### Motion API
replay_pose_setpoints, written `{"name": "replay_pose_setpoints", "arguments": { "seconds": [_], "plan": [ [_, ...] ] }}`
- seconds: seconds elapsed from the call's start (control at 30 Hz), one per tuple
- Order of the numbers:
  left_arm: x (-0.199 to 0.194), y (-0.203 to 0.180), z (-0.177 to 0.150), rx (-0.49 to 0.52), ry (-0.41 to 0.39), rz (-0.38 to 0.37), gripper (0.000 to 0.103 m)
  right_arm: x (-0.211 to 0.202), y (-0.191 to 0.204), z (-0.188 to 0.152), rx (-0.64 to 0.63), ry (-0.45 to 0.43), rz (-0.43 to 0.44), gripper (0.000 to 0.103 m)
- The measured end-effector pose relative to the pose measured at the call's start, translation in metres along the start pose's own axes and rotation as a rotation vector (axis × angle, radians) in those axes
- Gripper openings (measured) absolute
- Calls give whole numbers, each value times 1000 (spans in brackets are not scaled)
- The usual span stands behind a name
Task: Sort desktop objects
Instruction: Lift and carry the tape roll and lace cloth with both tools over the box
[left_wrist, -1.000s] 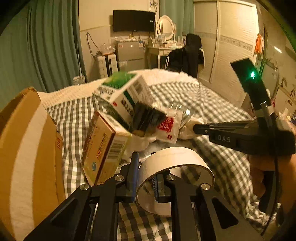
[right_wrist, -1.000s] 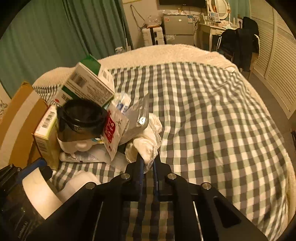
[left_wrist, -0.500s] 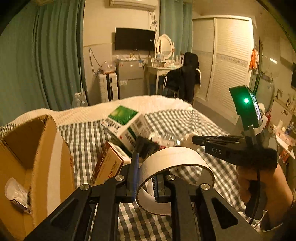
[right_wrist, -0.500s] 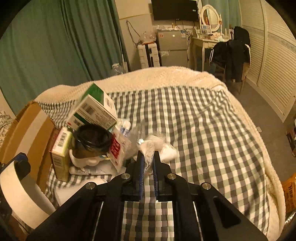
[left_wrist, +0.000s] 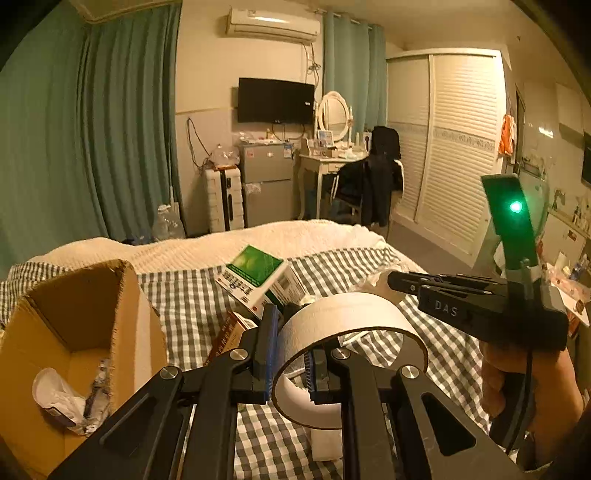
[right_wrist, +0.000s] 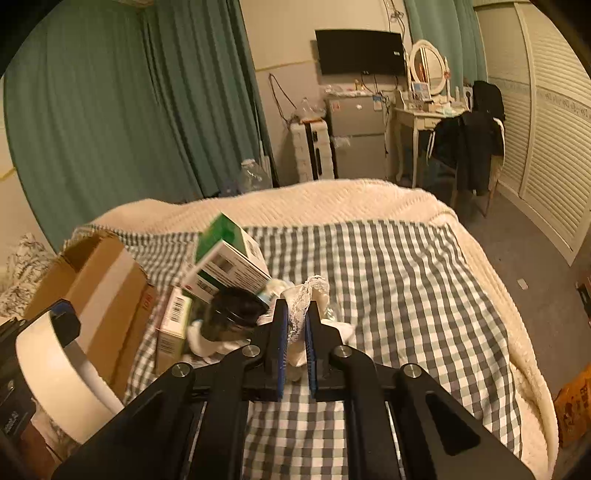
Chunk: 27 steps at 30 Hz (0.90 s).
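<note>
1. Tape roll is what we are pinching in the left claw: its blue pads are pressing on the white band's wall at lower centre of the left wrist view, one pad outside the ring and one inside.
2. We are holding that roll clear above the checked bed cover.
3. We are pinching a white lacy cloth in the right claw, at centre of the right wrist view, with the frilled edge sticking up between the nearly closed pads.
4. We are seeing an open cardboard box at lower left of the left wrist view, with crumpled wrappers lying on its bottom.
5. We are seeing a pile left of centre in the right wrist view: a green-and-white carton is leaning on top, a dark round lid is sitting just beside the cloth, and a small barcoded box is standing against the cardboard box.
6. We are gripping the right claw's handle with a hand at lower right of the left wrist view.
</note>
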<state>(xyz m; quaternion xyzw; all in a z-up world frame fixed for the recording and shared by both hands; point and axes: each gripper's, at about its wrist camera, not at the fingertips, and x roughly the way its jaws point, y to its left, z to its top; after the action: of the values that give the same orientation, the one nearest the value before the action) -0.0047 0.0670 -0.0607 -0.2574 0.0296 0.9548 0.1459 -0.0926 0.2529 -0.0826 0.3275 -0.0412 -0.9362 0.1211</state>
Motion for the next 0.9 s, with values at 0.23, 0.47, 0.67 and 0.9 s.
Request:
{"name": "replay_pose_setpoints", "arguments": {
  "seconds": [0.23,0.47,0.67,0.9],
  "plan": [
    [-18,7,10,-14,-37,14,13,-31,16,12,-20,-103,5,8],
    [-41,15,17,-25,-83,38,13,-53,25,18,-18,-165,9,8],
    [-55,21,20,-25,-100,58,13,-75,34,22,-19,-211,32,8],
    [-75,31,23,-33,-121,94,13,-97,49,28,-25,-267,91,8]
  ]
}}
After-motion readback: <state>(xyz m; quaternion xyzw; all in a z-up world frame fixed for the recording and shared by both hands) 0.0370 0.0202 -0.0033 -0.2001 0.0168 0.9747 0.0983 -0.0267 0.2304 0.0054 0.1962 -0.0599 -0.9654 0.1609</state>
